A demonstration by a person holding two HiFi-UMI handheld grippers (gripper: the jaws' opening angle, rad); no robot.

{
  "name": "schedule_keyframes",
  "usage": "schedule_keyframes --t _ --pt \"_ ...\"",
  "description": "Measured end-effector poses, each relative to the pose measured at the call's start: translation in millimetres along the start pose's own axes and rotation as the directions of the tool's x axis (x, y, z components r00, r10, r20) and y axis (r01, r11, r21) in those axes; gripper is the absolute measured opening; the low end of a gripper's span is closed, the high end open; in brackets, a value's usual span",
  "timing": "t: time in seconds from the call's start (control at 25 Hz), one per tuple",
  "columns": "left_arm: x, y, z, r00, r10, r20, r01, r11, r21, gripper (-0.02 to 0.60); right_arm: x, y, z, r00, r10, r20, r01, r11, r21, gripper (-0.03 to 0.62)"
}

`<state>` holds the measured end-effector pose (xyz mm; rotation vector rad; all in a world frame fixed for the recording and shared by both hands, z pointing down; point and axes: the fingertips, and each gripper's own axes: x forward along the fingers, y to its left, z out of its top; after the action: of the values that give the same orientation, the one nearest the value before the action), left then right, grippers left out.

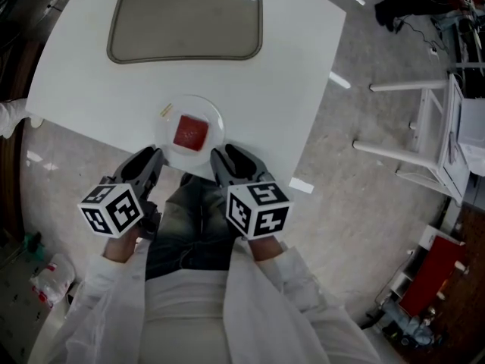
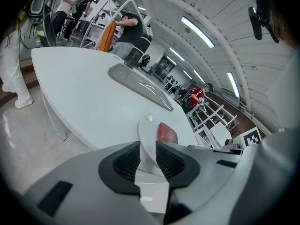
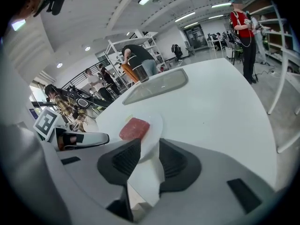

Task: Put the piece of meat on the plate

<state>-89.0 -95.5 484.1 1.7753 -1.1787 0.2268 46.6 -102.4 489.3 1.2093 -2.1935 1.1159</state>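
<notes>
A red square piece of meat (image 1: 190, 132) lies in the middle of a round white plate (image 1: 167, 136) near the table's front edge. My left gripper (image 1: 158, 155) is at the plate's near left rim and my right gripper (image 1: 220, 156) at its near right rim. In the left gripper view the plate's rim (image 2: 146, 135) runs between the jaws of the left gripper (image 2: 147, 156), with the meat (image 2: 167, 132) beyond. In the right gripper view the right gripper (image 3: 150, 156) stands open around the rim (image 3: 153, 134), the meat (image 3: 134, 128) just ahead. Both pairs of pads show a gap.
A small yellowish scrap (image 1: 164, 111) lies on the plate's far left rim. A large grey tray (image 1: 186, 19) sits at the far side of the white table (image 1: 288, 67). A white frame (image 1: 424, 135) stands on the floor to the right. People stand in the background.
</notes>
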Motion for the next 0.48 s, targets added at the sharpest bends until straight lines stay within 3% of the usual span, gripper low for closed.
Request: schedule_keyframes --t 0.48 --pt "10.6 2.2 -10.0 0.999 0.002 -0.053 -0.002 1.000 -0.008 0.089 8.1 -12.0 -4.8 0.998 -0.052 -0.022 0.053 0.999 0.014 0.117"
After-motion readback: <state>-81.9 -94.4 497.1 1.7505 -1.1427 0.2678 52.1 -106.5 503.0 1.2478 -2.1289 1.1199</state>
